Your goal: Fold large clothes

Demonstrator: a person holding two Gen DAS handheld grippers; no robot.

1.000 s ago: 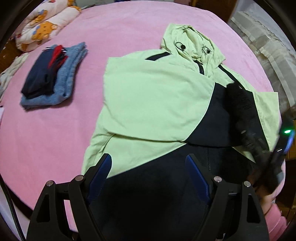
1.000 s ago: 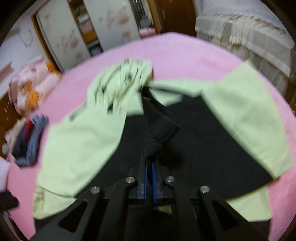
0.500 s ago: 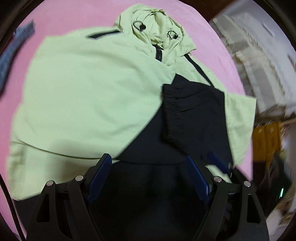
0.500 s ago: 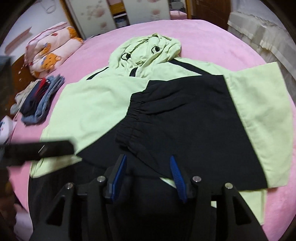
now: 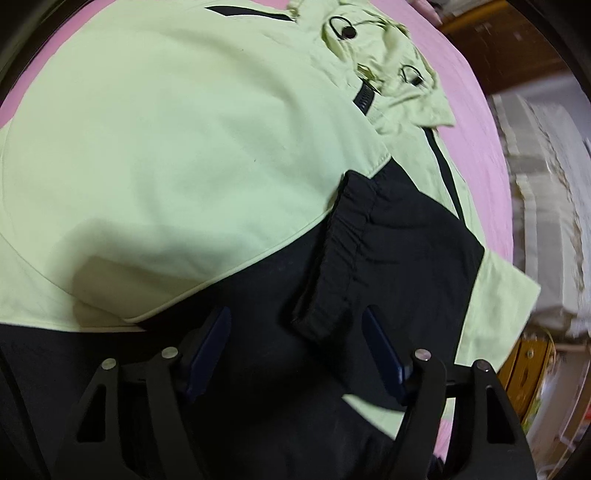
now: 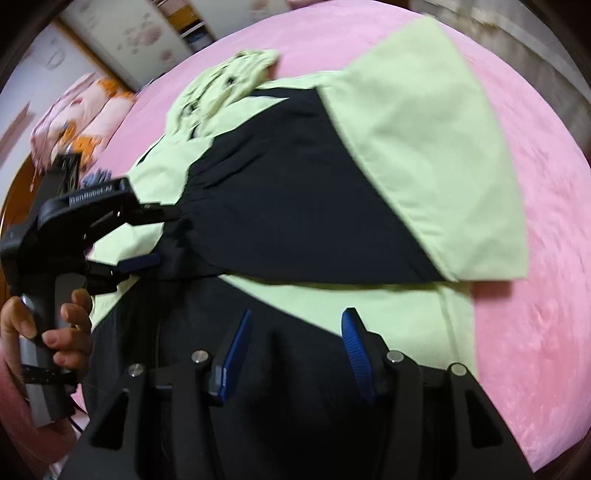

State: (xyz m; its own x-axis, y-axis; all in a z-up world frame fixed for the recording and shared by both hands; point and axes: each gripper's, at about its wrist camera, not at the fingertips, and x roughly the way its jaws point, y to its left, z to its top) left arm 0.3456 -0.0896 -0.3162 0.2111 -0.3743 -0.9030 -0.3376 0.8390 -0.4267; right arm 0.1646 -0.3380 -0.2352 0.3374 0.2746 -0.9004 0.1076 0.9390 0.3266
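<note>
A light-green and black hooded jacket (image 5: 177, 147) lies spread on the pink bed (image 5: 476, 122), hood (image 5: 391, 66) at the far end. Both sleeves are folded across the body; the right sleeve's black elastic cuff (image 5: 340, 251) lies near the middle. My left gripper (image 5: 295, 332) is open, low over the black lower part, its jaws on either side of the cuff's end. In the right wrist view the left gripper (image 6: 162, 236) reaches to the cuff (image 6: 192, 206). My right gripper (image 6: 295, 332) is open and empty above the jacket's (image 6: 424, 155) lower right part.
A patterned pink pillow (image 6: 81, 110) and a bit of blue folded clothes (image 6: 96, 177) lie at the bed's far left. A wardrobe (image 6: 147, 33) stands behind. A white draped piece of furniture (image 5: 546, 206) and a yellow box (image 5: 532, 373) are beside the bed on the right.
My right gripper let go of the black sleeve cuff, leaving it laid across the jacket, and drew back to the right. My left gripper moved in close to the cuff.
</note>
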